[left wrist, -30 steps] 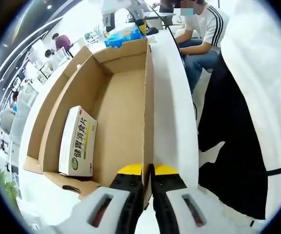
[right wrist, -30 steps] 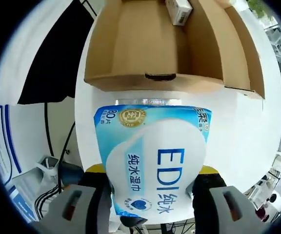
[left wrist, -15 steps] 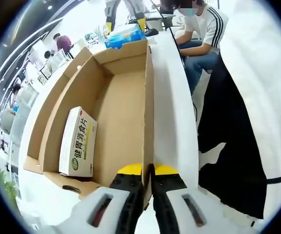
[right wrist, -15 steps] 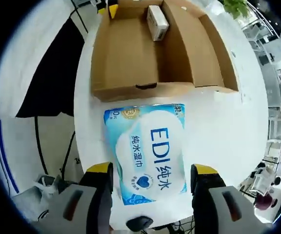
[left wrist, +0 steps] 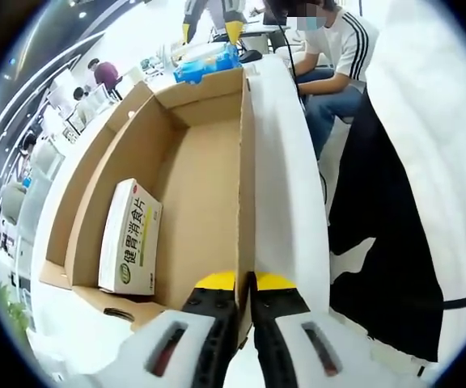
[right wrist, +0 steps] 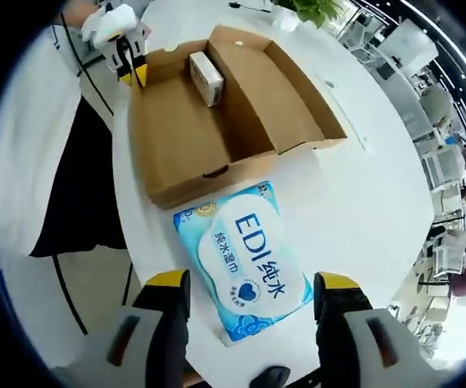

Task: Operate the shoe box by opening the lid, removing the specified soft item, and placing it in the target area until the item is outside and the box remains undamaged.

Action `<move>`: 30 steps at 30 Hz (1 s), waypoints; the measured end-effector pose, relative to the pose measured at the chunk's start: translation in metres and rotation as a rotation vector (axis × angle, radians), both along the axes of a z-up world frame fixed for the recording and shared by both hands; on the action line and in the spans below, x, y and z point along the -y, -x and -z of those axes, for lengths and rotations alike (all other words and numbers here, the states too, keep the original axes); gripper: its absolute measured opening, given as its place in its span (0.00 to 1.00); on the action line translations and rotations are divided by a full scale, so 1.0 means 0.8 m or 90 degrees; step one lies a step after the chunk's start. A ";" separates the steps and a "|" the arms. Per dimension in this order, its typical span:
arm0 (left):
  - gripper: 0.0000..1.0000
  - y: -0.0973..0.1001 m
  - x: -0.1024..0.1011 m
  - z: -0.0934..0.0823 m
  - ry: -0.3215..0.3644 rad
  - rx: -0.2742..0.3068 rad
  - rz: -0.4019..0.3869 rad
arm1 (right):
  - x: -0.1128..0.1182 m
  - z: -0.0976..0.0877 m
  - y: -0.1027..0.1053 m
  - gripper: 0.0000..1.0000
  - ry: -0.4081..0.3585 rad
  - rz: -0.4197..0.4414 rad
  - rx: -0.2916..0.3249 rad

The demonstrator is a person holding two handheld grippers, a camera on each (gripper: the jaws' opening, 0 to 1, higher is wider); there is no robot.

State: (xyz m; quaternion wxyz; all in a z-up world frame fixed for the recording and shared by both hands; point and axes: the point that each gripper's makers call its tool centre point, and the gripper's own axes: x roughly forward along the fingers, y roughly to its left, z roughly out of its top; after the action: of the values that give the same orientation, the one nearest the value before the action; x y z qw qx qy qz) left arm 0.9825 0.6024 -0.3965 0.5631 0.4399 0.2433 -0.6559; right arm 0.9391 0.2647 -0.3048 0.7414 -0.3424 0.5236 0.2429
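One pack of wet wipes, printed "EDI 纯水", lies on the white table beside the open shoe box. Right gripper stands released; left gripper pinches the box wall.

I see a white bench in a bright open office. A black cloth hangs off one bench edge. A seated person works past the far end. A potted plant stands at another edge, with chairs beyond.
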 end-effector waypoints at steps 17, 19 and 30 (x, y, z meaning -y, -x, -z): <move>0.04 -0.001 0.000 0.002 0.004 -0.002 -0.008 | -0.007 -0.025 -0.028 0.66 -0.074 0.131 0.115; 0.04 -0.001 0.000 0.002 0.005 -0.002 -0.009 | -0.004 -0.029 -0.030 0.65 -0.103 0.183 0.133; 0.04 0.000 0.000 0.001 -0.002 -0.008 -0.005 | -0.010 -0.029 -0.019 0.66 -0.137 0.235 0.177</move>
State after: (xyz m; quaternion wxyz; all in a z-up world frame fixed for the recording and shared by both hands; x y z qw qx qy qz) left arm 0.9824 0.6022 -0.3972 0.5635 0.4355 0.2496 -0.6561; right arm 0.9543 0.2728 -0.2819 0.8703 -0.1899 0.4413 0.1084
